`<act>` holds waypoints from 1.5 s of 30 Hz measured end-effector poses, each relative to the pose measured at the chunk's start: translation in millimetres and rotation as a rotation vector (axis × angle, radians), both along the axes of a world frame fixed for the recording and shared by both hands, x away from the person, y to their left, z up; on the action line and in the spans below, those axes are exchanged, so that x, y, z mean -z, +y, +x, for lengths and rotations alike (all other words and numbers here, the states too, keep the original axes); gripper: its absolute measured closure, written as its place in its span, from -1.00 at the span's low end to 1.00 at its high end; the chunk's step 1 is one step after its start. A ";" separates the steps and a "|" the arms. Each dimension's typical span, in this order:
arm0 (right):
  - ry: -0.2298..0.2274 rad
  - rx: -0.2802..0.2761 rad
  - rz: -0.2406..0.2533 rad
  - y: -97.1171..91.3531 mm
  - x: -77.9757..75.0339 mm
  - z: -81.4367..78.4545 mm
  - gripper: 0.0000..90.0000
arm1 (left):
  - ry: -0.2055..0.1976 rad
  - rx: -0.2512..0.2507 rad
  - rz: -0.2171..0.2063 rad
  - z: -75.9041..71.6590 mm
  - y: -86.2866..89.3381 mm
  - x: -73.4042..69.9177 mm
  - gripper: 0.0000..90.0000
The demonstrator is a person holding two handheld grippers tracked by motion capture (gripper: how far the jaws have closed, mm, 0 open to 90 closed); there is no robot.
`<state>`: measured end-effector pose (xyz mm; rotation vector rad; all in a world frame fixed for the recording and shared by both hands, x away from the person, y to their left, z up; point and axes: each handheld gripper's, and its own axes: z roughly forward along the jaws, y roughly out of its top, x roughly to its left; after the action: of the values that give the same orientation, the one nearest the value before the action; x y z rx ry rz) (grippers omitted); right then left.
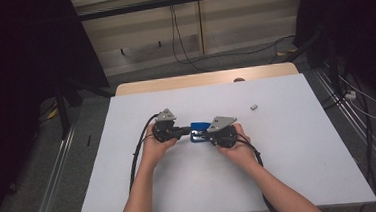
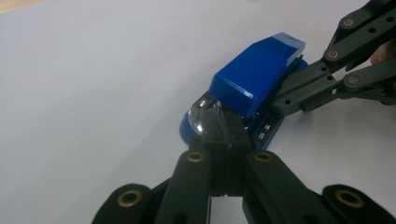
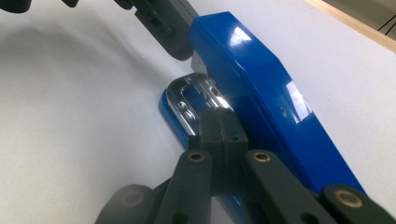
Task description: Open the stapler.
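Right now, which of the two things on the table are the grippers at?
The blue stapler mid-table, with the left gripper and right gripper at it; the small grey piece lies apart, toward the far right.

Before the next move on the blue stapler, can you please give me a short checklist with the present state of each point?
1. Stapler lies flat on the white table: ok.
2. Left gripper jaws closed at one end of the stapler, by the shiny metal plate: ok.
3. Right gripper jaws closed against the other end: ok.
4. Either gripper really pinches a part of the stapler: cannot tell.
5. Both hands steady on the grippers, left hand, right hand: ok.
6. Small grey piece lies well apart from the work: ok.
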<state>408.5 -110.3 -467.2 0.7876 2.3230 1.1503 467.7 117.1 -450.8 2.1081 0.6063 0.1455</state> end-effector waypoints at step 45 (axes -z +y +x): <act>-0.095 0.150 0.181 20.7 -6.1 -4.0 1.00 | -0.018 0.029 -0.086 2.4 -8.7 -6.0 0.98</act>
<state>404.5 -89.6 -461.1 0.9327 2.0662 1.3137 470.0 108.4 -444.7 2.0293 0.5614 0.1203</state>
